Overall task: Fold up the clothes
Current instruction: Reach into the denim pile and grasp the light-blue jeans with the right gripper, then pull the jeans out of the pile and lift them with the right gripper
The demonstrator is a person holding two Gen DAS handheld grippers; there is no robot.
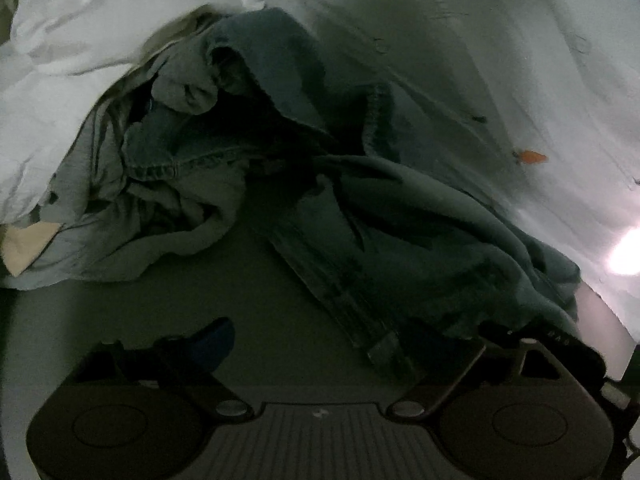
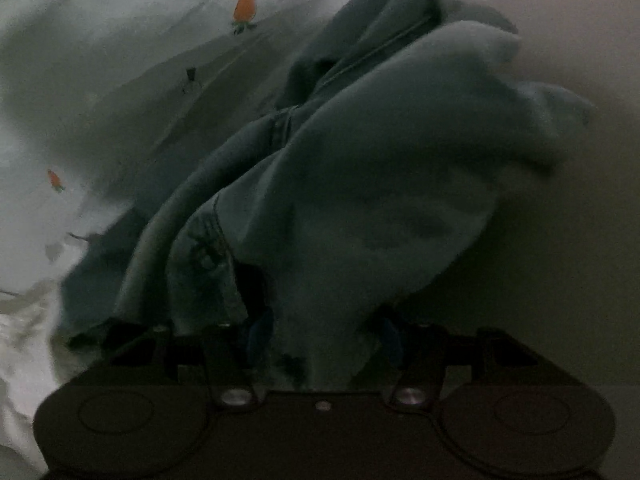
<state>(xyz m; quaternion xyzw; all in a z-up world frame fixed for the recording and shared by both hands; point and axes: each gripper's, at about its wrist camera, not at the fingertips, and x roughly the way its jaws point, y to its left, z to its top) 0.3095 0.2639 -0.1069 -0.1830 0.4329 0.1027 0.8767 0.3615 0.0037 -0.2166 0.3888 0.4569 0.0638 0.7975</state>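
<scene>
Denim-like grey-blue cloth, apparently a pair of trousers (image 1: 360,208), lies crumpled on a white sheet (image 1: 500,80) printed with small orange carrots (image 1: 530,157). No flat panel, straight crease or stacked layer is visible anywhere on it; by that evidence the garment is not folded at this moment, and smoothing, aligning and folding all remain to be done.

Condition of the garment: bunched at the far end into deep ridges, with stitched seams (image 1: 172,166) showing, and one long section trailing toward the left gripper (image 1: 332,344). A paler garment (image 1: 80,40) is heaped beside and partly under it, also loose. Lighting is dim and both views are blurred, so finer detail cannot be confirmed.

Left gripper: fingers spread wide, nothing between them; the trailing section passes over its right-hand finger without being clamped.

Right gripper (image 2: 324,340): cloth of the same trousers (image 2: 360,184) fills the gap between its fingers and rises in a gathered mass from there, consistent with a hold on the fabric. The garment thus appears partly lifted at that end, the rest resting on the sheet.
</scene>
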